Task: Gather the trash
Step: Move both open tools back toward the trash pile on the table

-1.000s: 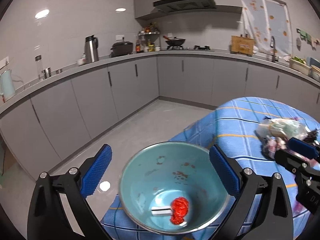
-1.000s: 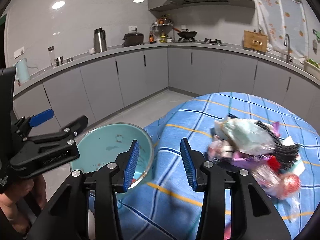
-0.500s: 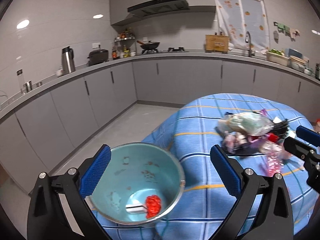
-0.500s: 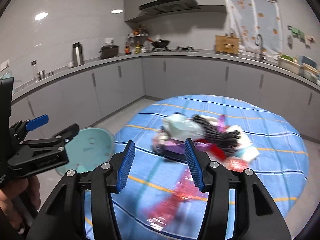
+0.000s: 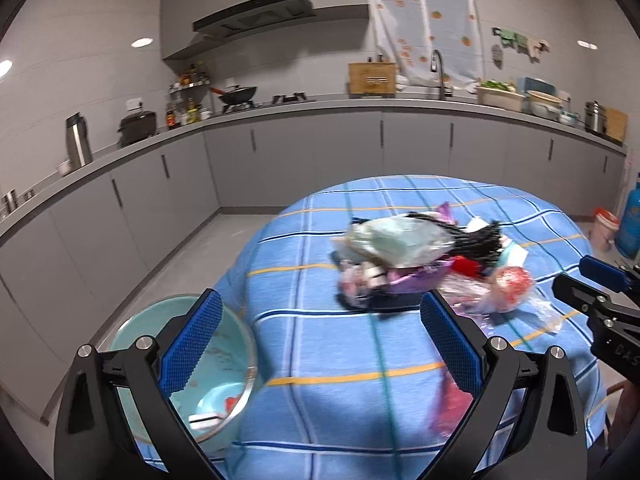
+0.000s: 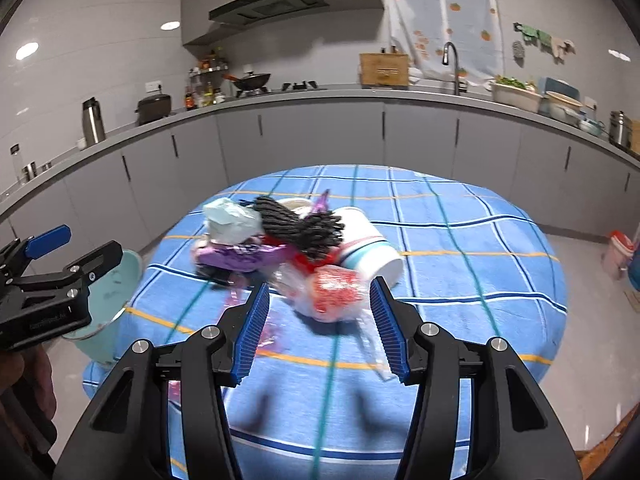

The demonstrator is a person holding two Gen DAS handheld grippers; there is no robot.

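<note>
Kitchen desk (image 6: 460, 240), blue plaid cloth: your right gripper (image 6: 320, 328), jaws apart, frames the crinkled clear-and-red plastic wrapper (image 6: 332, 292). Left gripper (image 5: 316, 344), also apart, empty, beside the teal metal collecting bowl (image 5: 224, 364).

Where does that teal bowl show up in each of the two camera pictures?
Left wrist view: the teal bowl sits at lower left, partly behind the left jaw, at the table's near edge.
Right wrist view: the teal bowl is at the left edge, mostly hidden behind the other gripper.
Shared landmark: the trash pile on the blue checked tablecloth.
</note>
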